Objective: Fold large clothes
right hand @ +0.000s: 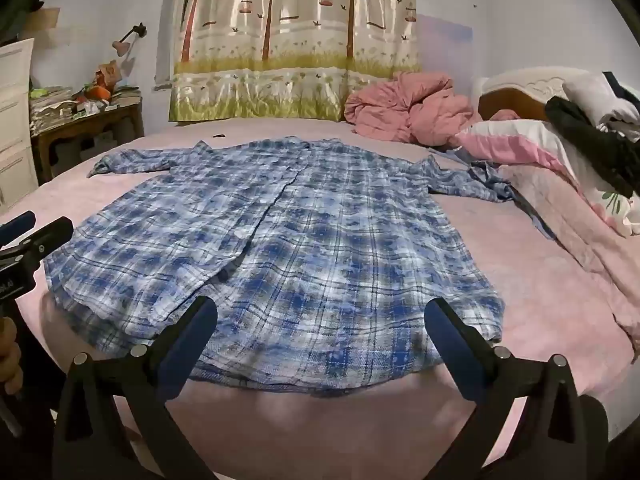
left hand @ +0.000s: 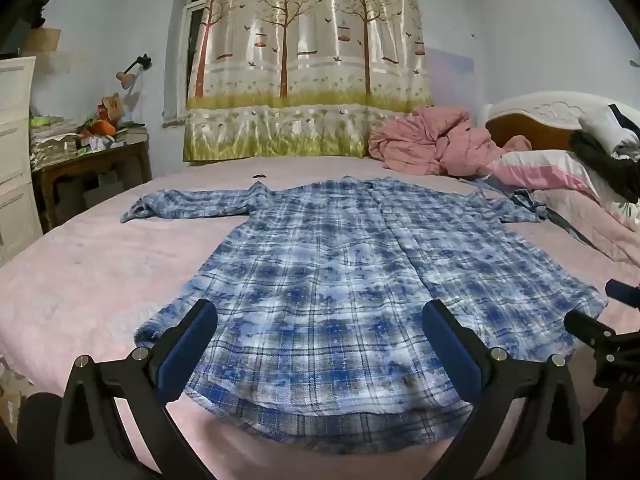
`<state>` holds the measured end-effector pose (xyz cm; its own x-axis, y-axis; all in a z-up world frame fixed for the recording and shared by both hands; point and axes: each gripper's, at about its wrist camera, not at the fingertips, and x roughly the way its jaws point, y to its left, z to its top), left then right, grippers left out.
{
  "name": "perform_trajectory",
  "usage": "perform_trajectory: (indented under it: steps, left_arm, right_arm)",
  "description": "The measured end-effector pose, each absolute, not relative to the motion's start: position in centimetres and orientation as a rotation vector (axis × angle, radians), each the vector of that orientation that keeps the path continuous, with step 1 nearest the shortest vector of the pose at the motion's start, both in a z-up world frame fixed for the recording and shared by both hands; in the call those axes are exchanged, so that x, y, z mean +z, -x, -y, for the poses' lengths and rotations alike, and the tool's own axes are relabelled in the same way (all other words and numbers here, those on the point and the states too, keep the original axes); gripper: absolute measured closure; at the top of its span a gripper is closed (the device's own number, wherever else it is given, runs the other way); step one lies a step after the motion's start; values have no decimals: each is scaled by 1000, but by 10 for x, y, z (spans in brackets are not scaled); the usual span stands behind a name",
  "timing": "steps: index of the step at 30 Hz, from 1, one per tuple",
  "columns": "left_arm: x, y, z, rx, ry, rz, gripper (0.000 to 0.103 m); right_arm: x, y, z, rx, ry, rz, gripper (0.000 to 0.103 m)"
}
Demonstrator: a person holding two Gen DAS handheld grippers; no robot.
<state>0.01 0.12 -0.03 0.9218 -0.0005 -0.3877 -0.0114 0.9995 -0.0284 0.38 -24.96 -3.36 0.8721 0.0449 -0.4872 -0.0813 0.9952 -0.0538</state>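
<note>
A large blue and white plaid shirt (left hand: 332, 264) lies spread flat on the pink bed (left hand: 88, 264), hem toward me, both sleeves stretched out to the sides. It also shows in the right wrist view (right hand: 288, 240). My left gripper (left hand: 320, 316) is open and empty, hovering over the hem's left half. My right gripper (right hand: 320, 316) is open and empty over the hem's right half. The right gripper shows at the right edge of the left wrist view (left hand: 600, 320); the left gripper shows at the left edge of the right wrist view (right hand: 28, 232).
A crumpled pink quilt (left hand: 432, 144) lies at the far side of the bed. Pillows and dark clothes (left hand: 600, 176) are piled by the headboard on the right. A cluttered wooden side table (left hand: 92, 156) and white drawers (left hand: 16, 152) stand left. A small dark item (left hand: 260, 176) lies beyond the shirt.
</note>
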Motion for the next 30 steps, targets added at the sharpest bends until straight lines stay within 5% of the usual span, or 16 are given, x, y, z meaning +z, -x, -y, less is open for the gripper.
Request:
perform_trajectory:
  steps: [30]
  left_arm:
    - [2, 8, 3, -16, -5, -369, 0]
  right_arm:
    - [-34, 0, 244, 44, 126, -466, 0]
